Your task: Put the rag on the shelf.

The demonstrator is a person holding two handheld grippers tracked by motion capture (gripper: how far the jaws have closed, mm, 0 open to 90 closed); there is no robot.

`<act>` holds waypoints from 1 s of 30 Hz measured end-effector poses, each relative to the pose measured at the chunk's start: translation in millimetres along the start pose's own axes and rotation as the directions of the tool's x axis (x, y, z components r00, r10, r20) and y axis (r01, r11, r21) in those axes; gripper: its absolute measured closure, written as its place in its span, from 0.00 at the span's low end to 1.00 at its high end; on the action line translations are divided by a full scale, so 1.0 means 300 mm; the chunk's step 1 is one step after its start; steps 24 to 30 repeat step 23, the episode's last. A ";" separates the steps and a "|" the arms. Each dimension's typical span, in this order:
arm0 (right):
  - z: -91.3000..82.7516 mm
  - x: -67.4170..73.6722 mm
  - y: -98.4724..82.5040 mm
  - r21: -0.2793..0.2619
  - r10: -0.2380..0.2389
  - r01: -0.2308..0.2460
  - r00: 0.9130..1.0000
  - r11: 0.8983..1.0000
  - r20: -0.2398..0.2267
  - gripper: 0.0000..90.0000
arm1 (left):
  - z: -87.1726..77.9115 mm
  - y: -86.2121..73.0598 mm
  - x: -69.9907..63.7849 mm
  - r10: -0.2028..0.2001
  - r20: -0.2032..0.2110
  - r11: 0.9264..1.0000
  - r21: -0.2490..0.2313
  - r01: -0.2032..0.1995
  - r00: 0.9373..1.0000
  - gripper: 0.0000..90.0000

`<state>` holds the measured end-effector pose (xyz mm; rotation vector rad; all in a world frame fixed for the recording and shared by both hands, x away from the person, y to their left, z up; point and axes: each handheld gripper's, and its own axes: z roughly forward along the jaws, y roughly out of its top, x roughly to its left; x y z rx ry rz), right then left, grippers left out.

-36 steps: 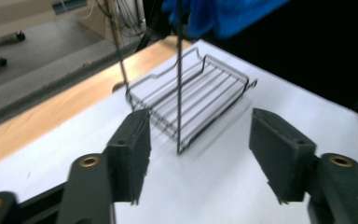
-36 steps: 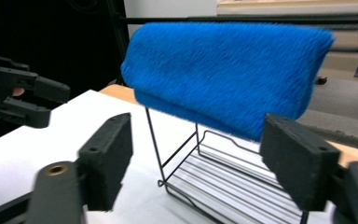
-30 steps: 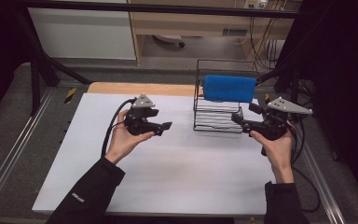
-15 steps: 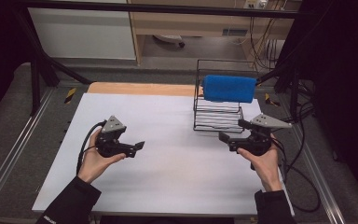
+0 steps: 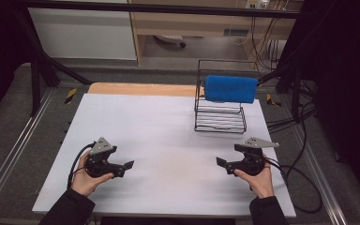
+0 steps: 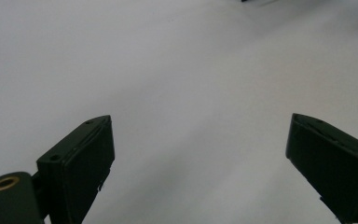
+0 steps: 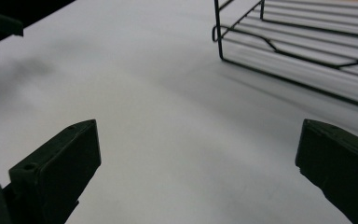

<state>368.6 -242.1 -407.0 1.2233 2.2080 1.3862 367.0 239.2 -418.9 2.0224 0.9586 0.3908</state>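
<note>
The person's two hands rest low on the near part of the white table, one to each side, well apart from each other. The left gripper sits near the table's front left, its tips pointing toward the middle; in the left gripper view its two black jaws stand wide apart with nothing but bare white surface between them. The right gripper is near the front right, pointing inward toward the left one, and its jaws are likewise spread wide over the empty table top, holding nothing. A black cable loops from each gripper.

Farther back on the right side of the table stands a black wire rack. A blue sponge-like block lies across its upper tier, lengthwise from left to right. In the right gripper view the lower wires of the rack appear ahead and to the right of the jaws, well clear of them.
</note>
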 end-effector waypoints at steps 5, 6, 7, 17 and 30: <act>-0.011 -0.030 -0.070 0.027 0.010 -0.010 1.000 1.000 0.004 0.01 | -0.006 -0.045 0.022 -0.004 -0.003 1.000 0.008 0.004 1.000 0.09; -0.016 -0.035 -0.083 0.022 0.007 -0.007 1.000 1.000 0.000 0.01 | -0.009 -0.053 0.027 -0.004 -0.002 1.000 0.009 0.004 1.000 0.09; -0.022 -0.039 -0.095 0.020 0.009 -0.009 1.000 1.000 -0.007 0.01 | -0.011 -0.060 0.031 -0.006 -0.004 1.000 0.010 0.006 1.000 0.09; -0.036 -0.068 -0.149 0.042 0.008 -0.007 1.000 0.999 -0.008 0.01 | -0.021 -0.110 0.054 -0.014 0.001 1.000 0.000 0.014 1.000 0.09; -0.028 -0.071 -0.155 0.066 0.007 -0.007 1.000 0.998 -0.005 0.01 | -0.017 -0.116 0.050 -0.011 0.004 1.000 0.004 0.011 1.000 0.09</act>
